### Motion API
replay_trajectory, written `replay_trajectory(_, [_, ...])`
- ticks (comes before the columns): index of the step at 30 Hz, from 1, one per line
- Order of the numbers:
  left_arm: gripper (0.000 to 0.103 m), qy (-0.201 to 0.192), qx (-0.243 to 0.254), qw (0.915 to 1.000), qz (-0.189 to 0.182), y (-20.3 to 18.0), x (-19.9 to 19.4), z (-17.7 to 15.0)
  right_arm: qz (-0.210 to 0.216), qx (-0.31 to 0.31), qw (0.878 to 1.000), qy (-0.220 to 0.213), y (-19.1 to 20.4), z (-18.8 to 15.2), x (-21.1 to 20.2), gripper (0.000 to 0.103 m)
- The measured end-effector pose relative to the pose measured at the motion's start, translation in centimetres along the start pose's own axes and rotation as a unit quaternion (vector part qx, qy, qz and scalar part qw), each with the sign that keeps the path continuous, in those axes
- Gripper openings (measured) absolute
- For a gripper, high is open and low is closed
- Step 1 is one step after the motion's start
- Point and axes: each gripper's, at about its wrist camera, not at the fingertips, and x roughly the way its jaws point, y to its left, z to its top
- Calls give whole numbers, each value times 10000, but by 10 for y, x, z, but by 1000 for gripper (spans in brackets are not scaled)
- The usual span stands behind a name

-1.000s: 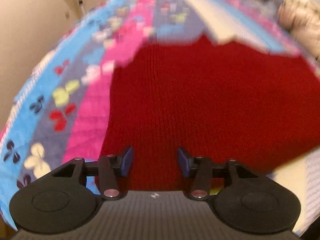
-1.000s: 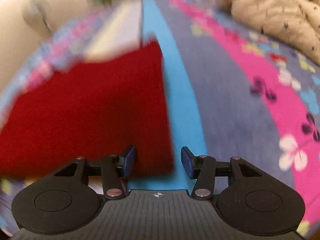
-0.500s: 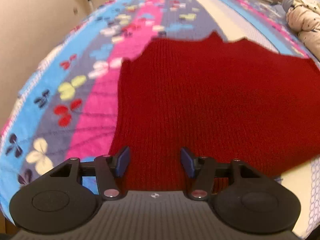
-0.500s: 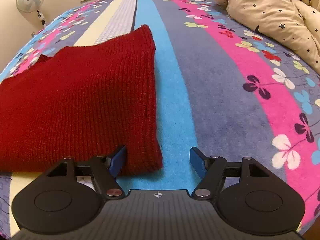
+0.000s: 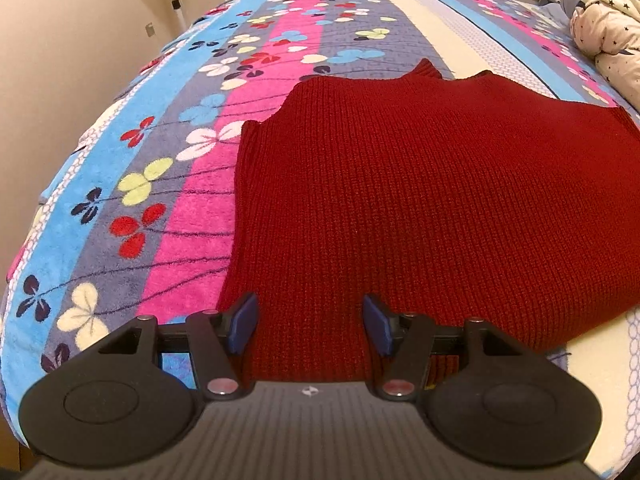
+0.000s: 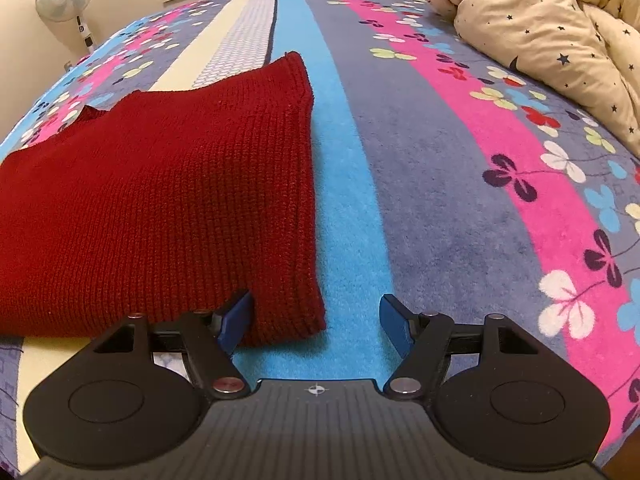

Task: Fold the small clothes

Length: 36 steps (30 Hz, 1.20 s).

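A dark red knitted sweater (image 5: 420,200) lies flat on a striped, flowered blanket (image 5: 168,168). My left gripper (image 5: 310,324) is open and empty, over the sweater's near edge close to its near left corner. In the right wrist view the same sweater (image 6: 160,200) fills the left side. My right gripper (image 6: 316,322) is open and empty, straddling the sweater's near right corner; its left fingertip (image 6: 236,318) is against the knit and the right one is over the blue stripe.
A crumpled beige star-print duvet (image 6: 552,36) lies at the far right of the bed. A standing fan (image 6: 64,0) is by the wall on the left. The bed's left edge (image 5: 24,240) drops off beside my left gripper.
Both grippers have stopped moving; the blur has cleared. Both opened wider. The sweater has settled flat and the views drew back slightly toward its near edge.
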Motion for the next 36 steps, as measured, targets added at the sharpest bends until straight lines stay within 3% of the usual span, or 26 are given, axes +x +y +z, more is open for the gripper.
replay_trajectory(3, [64, -6, -50, 10000, -3, 1, -1, 0, -40, -21, 10000, -46, 0, 1, -2, 71])
replay_trajectory(5, [64, -48, -214, 9997, -53, 5, -9, -1, -137, 6, 9994, -333, 1, 4, -12, 70])
replay_trajectory(9, [66, -110, -1032, 9928, -594, 28, -33, -15, 2, 17, 9958, -911, 2, 12, -33, 68])
replay_trajectory(12, [66, 12, -1344, 9873, -851, 33, -39, -27, 114, 80, 9976, -674, 1, 15, -26, 68])
replay_trajectory(14, [71, 124, -1505, 9826, -1079, 32, -40, -31, -115, -44, 9998, -148, 3, 14, -6, 68])
replay_trajectory(16, [71, 343, -1775, 9749, -1303, 32, -34, -35, -217, -95, 9996, 174, 2, 10, 8, 72])
replay_trajectory(20, [71, 741, -2525, 9524, -1540, 39, -20, -44, -223, -176, 9994, 185, 6, 16, 9, 73])
replay_trajectory(24, [71, 723, -3380, 9268, -1469, 54, -1, -40, -266, -255, 9991, 212, 8, 18, 9, 73])
replay_trajectory(25, [66, 689, -3491, 9240, -1404, 55, 2, -37, -263, -225, 9992, 205, 7, 20, 8, 73])
replay_trajectory(26, [39, 687, -3509, 9249, -1293, 54, 4, -33, -256, -146, 9994, 157, 3, 23, 5, 73])
replay_trajectory(28, [19, 514, -3251, 9397, -926, 43, -4, -20, -246, 148, 9995, -125, -5, 28, -8, 70])
replay_trajectory(30, [16, 15, -2692, 9626, -312, 14, -29, 0, -232, 477, 9970, -559, -18, 35, -25, 68])
replay_trajectory(32, [15, -884, -1784, 9798, 191, -36, -63, 21, -222, 899, 9900, -1067, -36, 39, -44, 68])
replay_trajectory(34, [15, -1683, -922, 9810, 296, -95, -93, 34, -258, 1351, 9796, -1468, -56, 40, -57, 68])
replay_trajectory(36, [14, -2143, -86, 9767, -77, -161, -114, 38, -247, 1787, 9678, -1758, -76, 38, -67, 68])
